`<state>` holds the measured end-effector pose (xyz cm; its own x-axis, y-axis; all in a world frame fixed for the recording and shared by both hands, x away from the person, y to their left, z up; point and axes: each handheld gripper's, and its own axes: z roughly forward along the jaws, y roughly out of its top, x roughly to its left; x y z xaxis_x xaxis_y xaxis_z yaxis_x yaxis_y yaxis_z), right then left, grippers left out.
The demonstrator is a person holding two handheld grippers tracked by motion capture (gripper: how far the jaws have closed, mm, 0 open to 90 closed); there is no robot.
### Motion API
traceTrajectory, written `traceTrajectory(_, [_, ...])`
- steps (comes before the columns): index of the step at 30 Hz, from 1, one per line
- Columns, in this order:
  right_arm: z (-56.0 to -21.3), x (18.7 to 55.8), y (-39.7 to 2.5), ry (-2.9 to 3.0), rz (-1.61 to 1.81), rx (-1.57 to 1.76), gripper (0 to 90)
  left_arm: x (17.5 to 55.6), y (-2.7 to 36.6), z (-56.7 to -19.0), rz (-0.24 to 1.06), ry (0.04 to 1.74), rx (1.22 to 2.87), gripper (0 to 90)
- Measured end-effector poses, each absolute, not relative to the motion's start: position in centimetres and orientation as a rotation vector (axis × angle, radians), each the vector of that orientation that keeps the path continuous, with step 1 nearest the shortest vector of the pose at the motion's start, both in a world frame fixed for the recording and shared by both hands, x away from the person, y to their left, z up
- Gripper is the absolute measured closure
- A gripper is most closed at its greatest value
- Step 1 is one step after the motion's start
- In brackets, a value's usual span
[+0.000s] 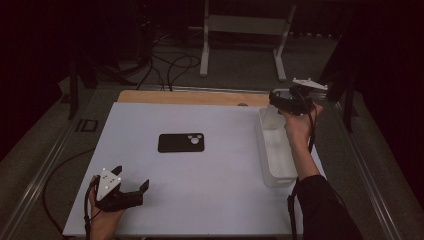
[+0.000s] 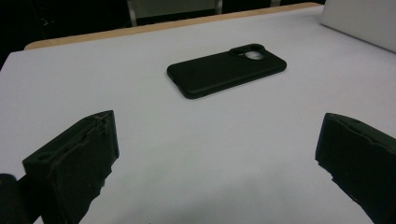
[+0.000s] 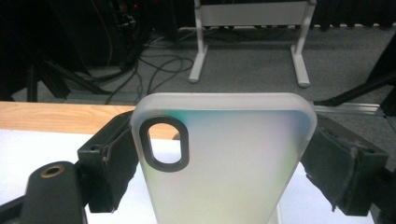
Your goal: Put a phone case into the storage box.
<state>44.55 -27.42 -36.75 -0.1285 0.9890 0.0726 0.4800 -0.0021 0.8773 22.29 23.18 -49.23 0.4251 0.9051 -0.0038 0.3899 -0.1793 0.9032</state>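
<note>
left gripper (image 1: 131, 186) rests low at the near left corner of the white mat (image 1: 210, 210), jaws spread wide with nothing between them, aimed at the black phone (image 1: 181, 142) lying flat at the mat's centre, untouched. to the right of that phone, the right gripper (image 1: 280, 99) is clamped across a frosted clear phone case (image 3: 224, 158), held up above the far end of the translucent bin (image 1: 277, 160) on the mat's right edge. judgement: the case is picked up; bringing it to the phone and fitting it remain.

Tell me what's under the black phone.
The black phone lies flat, camera side up, straight on the white table. Nothing sticks out around its edges; its screen side is hidden.
</note>
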Motion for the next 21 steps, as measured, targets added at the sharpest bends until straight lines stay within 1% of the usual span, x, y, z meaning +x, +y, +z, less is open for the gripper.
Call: traceTrajectory(21, [-40.6, 45.8, -27.1, 1.714, 0.946, 1.597, 16.5, 22.3, 23.2, -49.2, 0.703, 1.121, 1.762, 0.0])
